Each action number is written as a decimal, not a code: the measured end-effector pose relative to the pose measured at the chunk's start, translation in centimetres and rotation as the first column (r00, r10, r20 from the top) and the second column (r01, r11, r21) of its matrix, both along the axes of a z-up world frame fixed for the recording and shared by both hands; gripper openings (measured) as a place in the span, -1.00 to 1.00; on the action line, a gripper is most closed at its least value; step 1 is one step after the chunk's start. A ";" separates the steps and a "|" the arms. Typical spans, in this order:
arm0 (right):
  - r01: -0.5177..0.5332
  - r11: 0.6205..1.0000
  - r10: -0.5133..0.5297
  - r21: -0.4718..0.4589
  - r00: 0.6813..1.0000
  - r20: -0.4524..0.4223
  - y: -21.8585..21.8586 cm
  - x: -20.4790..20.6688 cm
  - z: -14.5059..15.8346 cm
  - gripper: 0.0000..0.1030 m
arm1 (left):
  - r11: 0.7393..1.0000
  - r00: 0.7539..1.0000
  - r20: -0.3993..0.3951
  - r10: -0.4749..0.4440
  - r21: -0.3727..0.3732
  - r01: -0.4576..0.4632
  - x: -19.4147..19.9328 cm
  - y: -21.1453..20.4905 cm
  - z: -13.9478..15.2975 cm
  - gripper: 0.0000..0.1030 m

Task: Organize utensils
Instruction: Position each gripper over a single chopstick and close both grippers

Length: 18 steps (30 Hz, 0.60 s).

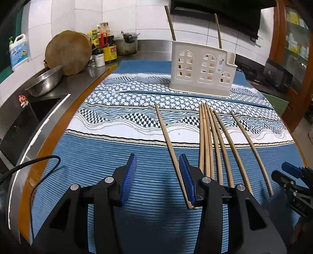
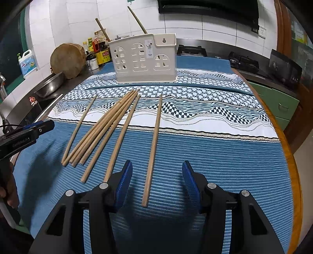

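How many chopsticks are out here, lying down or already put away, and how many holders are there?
Chopsticks lying on the cloth: 7
Chopsticks standing in the holder: 2
White holder: 1
Total: 10 things, 9 of them chopsticks

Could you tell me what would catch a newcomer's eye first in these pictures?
A row of wooden chopsticks lies on the blue and white patterned cloth. Behind them stands a cream holder cut like a little house, with two sticks already in it. In front, the left gripper and right gripper hang open above the chopsticks' near ends.
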State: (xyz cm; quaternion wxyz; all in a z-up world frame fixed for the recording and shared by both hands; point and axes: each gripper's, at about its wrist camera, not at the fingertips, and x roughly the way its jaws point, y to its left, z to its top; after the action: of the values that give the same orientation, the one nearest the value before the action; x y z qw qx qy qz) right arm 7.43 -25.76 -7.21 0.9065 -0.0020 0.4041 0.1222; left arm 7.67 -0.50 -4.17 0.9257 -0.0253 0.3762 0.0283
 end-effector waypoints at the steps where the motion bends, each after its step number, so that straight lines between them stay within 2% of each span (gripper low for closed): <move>1: 0.003 1.000 -0.003 -0.002 1.000 -0.002 -0.1 0.2 -0.1 0.01 | 1.000 1.000 -0.001 -0.001 0.001 0.001 0.1 0.0 -0.1 -0.12; 6: 0.018 1.000 -0.018 -0.005 1.000 -0.007 -0.5 0.7 -0.3 0.01 | 1.000 1.000 -0.008 -0.013 -0.008 0.013 0.8 -0.2 -0.5 -0.12; 10: 0.033 0.999 -0.033 -0.008 0.999 -0.002 -0.9 1.2 -0.2 0.14 | 0.999 0.999 -0.001 -0.033 -0.027 0.033 1.4 -0.3 -0.5 -0.12; 18: 0.050 0.999 -0.050 -0.009 0.999 0.007 -1.4 2.4 0.2 0.19 | 0.997 0.998 0.018 -0.065 -0.039 0.066 3.3 -0.5 -0.4 -0.12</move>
State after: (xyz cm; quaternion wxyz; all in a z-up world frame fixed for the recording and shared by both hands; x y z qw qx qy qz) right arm 9.82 -27.20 -7.05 0.9105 0.0037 0.4017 0.0977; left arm 10.94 -1.03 -4.56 0.9286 -0.0315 0.3697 -0.0097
